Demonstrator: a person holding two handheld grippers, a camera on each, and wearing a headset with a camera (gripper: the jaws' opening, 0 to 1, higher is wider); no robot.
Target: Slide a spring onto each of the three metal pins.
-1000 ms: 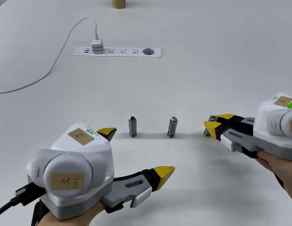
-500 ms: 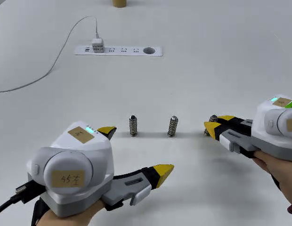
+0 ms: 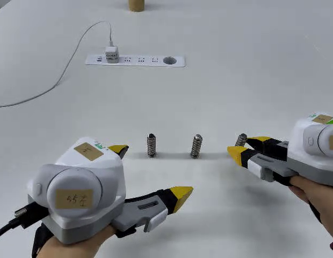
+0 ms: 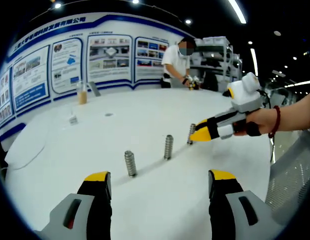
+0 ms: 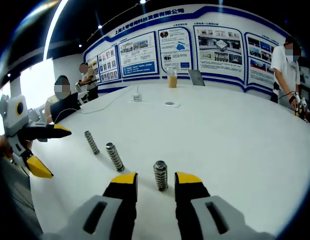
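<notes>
In the head view, three metal pins stand in a row on the white table (image 3: 252,80), each sleeved in a spring (image 3: 196,148): the middle pin (image 3: 197,137), the first pin (image 3: 151,136) to its left and the third pin (image 3: 242,136) to its right. The left gripper (image 3: 150,170) sits nearer the person than the middle pin and to its left, jaws spread wide and holding nothing. The right gripper (image 3: 248,147) lies right of the middle pin, its jaws parted with the third pin just at their tips. A power strip (image 3: 134,59) lies well beyond the middle pin. In the left gripper view, the left gripper (image 4: 160,176) has its jaws wide apart, the middle pin (image 4: 168,147) ahead between them, the first pin (image 4: 130,163) nearer, and the third pin (image 4: 191,134) beyond, beside the right gripper (image 4: 207,129). In the right gripper view, the right gripper (image 5: 156,178) has its jaws apart on either side of the third pin (image 5: 160,175), whether touching cannot be told; the middle pin (image 5: 114,156) stands to the left, the first pin (image 5: 91,142) past it, and the left gripper (image 5: 50,150) farther left.
</notes>
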